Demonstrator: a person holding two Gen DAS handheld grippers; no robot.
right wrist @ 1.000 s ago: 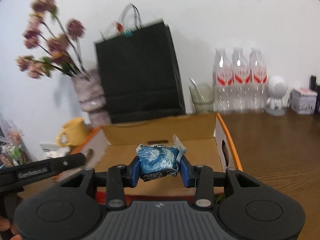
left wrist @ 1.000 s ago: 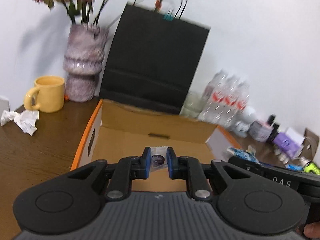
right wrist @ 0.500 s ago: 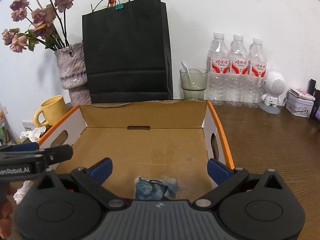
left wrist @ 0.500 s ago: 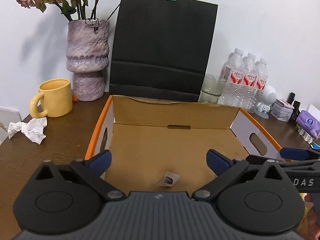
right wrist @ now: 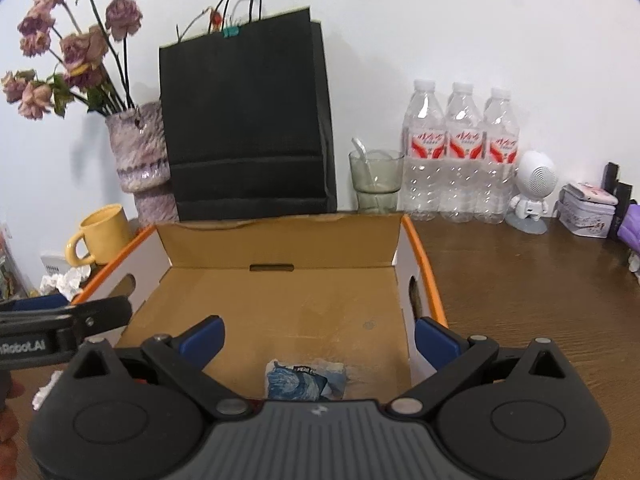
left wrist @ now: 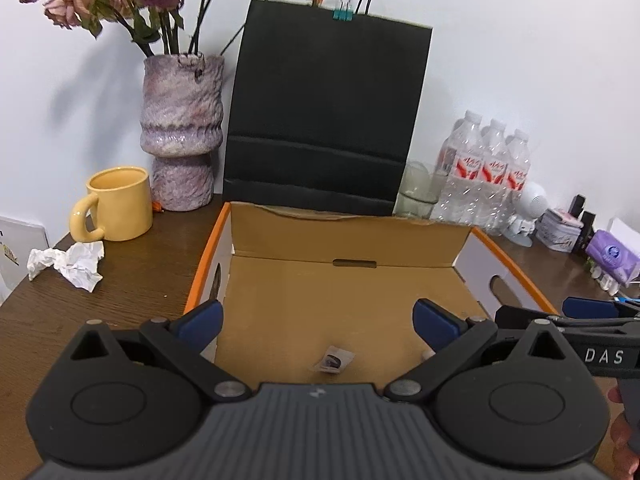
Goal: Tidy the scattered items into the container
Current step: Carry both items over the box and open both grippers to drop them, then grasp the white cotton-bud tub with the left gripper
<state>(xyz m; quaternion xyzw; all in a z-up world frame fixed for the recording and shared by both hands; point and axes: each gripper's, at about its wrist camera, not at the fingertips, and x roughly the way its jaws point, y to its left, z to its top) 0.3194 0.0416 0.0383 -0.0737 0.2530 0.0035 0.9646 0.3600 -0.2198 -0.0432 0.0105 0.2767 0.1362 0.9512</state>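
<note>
- Your left gripper [left wrist: 318, 320] hangs over the box [left wrist: 352, 236], jaws spread wide and holding nothing.
- Your right gripper [right wrist: 319, 334] sits over the same box from the other side, jaws likewise apart and bare.
- A small clear sachet [left wrist: 334, 360] lies flat on the box floor at the near edge, below the left jaws.
- A blue swirl-print packet [right wrist: 306, 382] lies on the floor near the front wall, partly hidden by the right gripper's body.
- Both look light and soft; the film is probably slippery, so pinch across the middle or a sealed edge, not a corner.
- Crumpled paper [left wrist: 68, 264] lies on the table [left wrist: 132, 280] beside the mug [left wrist: 116, 204], outside the box; it should crush easily, so take it by its bulk.
</note>
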